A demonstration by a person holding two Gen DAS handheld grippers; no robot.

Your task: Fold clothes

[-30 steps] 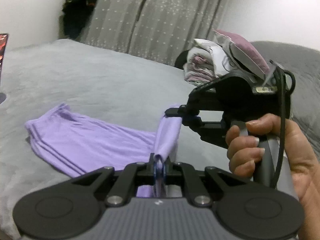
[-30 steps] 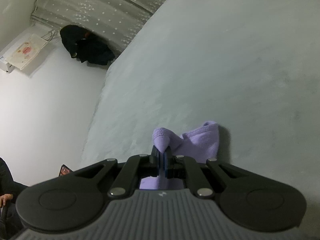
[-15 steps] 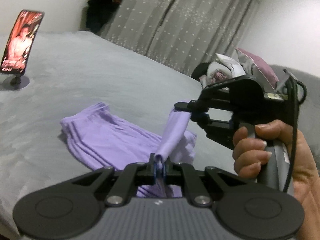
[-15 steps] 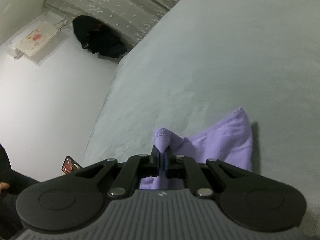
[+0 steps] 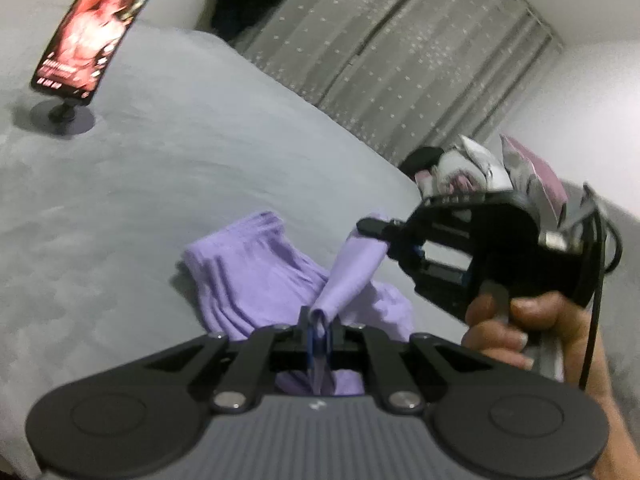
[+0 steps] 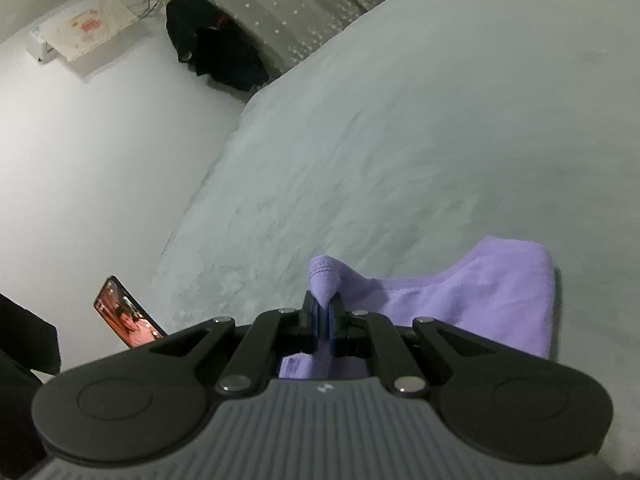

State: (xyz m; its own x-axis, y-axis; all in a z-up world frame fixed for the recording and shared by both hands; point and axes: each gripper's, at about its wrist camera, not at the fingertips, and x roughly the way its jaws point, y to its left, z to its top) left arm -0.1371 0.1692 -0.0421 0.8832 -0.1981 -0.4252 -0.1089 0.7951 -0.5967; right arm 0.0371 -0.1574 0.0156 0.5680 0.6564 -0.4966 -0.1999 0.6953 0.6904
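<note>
The left gripper (image 5: 319, 330) has its jaws pressed together on a corner of the soft lilac fabric garment (image 5: 256, 276). From that pinch, a raised band of the cloth runs toward 1 o'clock to the right gripper (image 5: 374, 227), which is held in the person's right hand (image 5: 516, 332) and also clamps the garment. In the right wrist view, the right gripper (image 6: 325, 314) shows its pads closed on a small peak of the cloth, with the folded lilac panel (image 6: 492, 296) spreading toward 3 o'clock.

The remainder of the garment lies on the pale grey bedspread (image 5: 168, 184). A smartphone with a lit screen on a round stand (image 5: 96, 28) sits at 10 o'clock. A pile of white and pink folded textiles (image 5: 476, 168) rests at 2 o'clock, beyond the right gripper. Grey dotted curtains (image 5: 400, 40) hang at 12 o'clock.
</note>
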